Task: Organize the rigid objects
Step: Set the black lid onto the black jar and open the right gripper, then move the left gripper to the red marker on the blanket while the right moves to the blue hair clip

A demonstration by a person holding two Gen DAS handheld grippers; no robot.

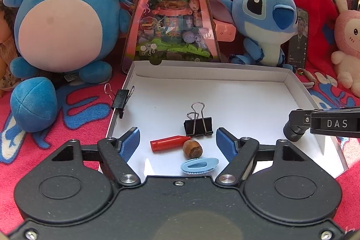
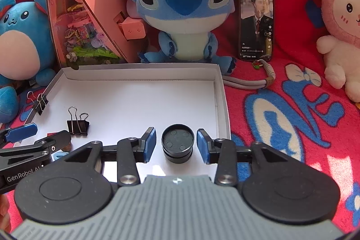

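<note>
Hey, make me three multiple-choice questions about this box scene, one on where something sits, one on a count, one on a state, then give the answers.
1. Where is the black round cap?
A. Between the right tool's pads
B. On the blanket
C. Clipped to the box wall

2. How many black binder clips show?
A. One
B. Two
C. Four

3. How does the left tool stand?
A. Shut on the red tube
B. Shut on the hair clip
C. Open, gripping nothing

Answers: 1 A, gaps show on both sides of it. 2 B, one on the box wall, one on the box floor. 3 C, the red tube, nut and blue hair clip lie free between its pads.
</note>
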